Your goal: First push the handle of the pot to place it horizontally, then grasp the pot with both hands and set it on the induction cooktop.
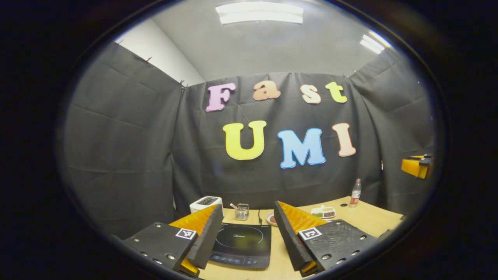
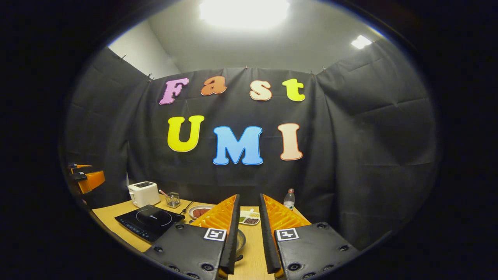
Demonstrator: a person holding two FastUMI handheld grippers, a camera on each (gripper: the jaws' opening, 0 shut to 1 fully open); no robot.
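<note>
Low in the left gripper view, my left claw point(image 1: 244, 233) stands with its fingers wide apart and nothing between them. Framed in that gap, at bottom centre, lies the induction cooktop point(image 1: 242, 245), dark and flat on the tabletop point(image 1: 373, 217). Behind it, along the black wall, I see a white toaster point(image 1: 205, 203) at lower left, a small wire basket point(image 1: 242, 212) with something sticking out of it, a plate point(image 1: 271, 218) partly hidden by my finger, a divided dish point(image 1: 323, 212) and a bottle point(image 1: 355, 193) toward lower right. At the right edge of the frame, well above the tabletop, my right claw point(image 1: 417, 166) pokes in (too little of it shows to judge its opening from here).

At the bottom of the right gripper view, my right claw point(image 2: 249, 229) has its fingers close together but parted by a narrow gap, gripping nothing. Just below and behind my left-hand finger, the rim of the pot point(image 2: 241, 242) peeks out at bottom centre; I cannot make out its handle. The induction cooktop point(image 2: 149, 222) sits at lower left, apart from the pot, with the toaster point(image 2: 143, 193) and wire basket point(image 2: 172, 200) behind it. The plate point(image 2: 200, 212), divided dish point(image 2: 249, 218) and bottle point(image 2: 288, 199) show around my fingers. My left claw point(image 2: 83, 177) hangs at the left edge.
</note>
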